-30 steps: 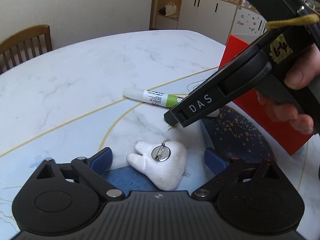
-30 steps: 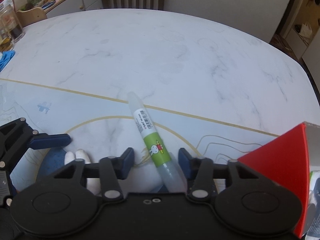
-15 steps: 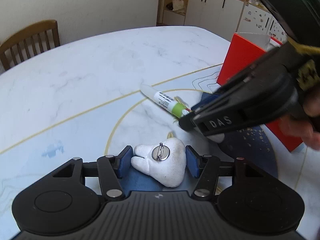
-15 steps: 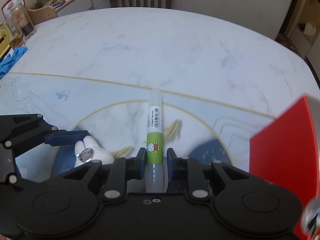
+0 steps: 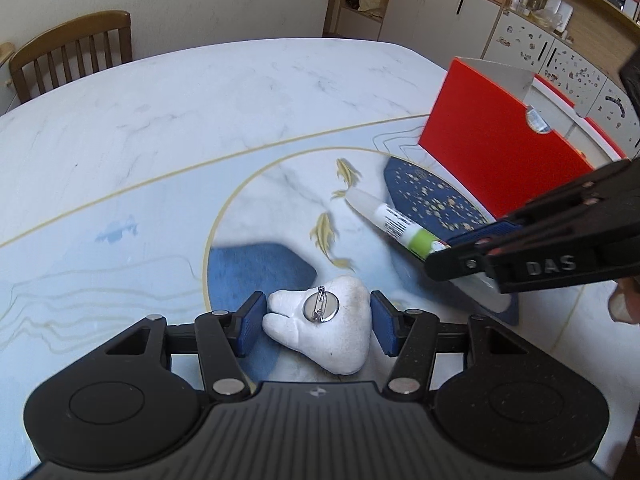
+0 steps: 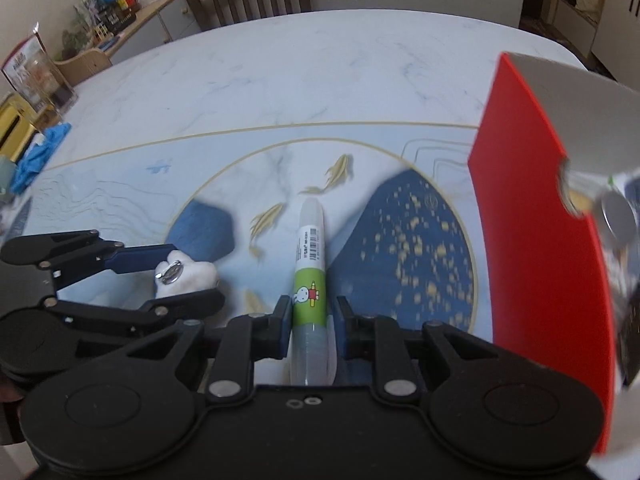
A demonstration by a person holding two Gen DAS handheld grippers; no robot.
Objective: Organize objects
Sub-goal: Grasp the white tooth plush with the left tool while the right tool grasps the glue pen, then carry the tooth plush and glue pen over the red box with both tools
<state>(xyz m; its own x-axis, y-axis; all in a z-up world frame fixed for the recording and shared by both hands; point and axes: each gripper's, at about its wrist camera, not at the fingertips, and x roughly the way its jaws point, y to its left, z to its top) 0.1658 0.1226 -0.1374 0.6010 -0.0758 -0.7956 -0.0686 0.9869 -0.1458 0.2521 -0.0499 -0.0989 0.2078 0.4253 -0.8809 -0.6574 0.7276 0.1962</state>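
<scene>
My left gripper (image 5: 318, 326) is shut on a white plush tooth brooch (image 5: 320, 332) with a metal pin back, held above the table. It also shows in the right wrist view (image 6: 182, 276). My right gripper (image 6: 310, 318) is shut on a clear glue pen (image 6: 310, 264) with a green label, lifted off the table and pointing forward. In the left wrist view the glue pen (image 5: 390, 224) sticks out of the right gripper (image 5: 460, 258) at the right. A red open box (image 6: 540, 208) stands just right of the right gripper; it also shows in the left wrist view (image 5: 492, 148).
The marble table (image 5: 160, 120) has a printed mat with gold lines, fish and blue patches. A wooden chair (image 5: 72, 52) stands at its far side. Blue cloth (image 6: 40, 152) and a gold box lie at the table's left edge. Cabinets line the back wall.
Both grippers closed on their objects and lifted them. The right gripper carried the glue pen rightward toward the red box. The left gripper rose with the tooth brooch.
</scene>
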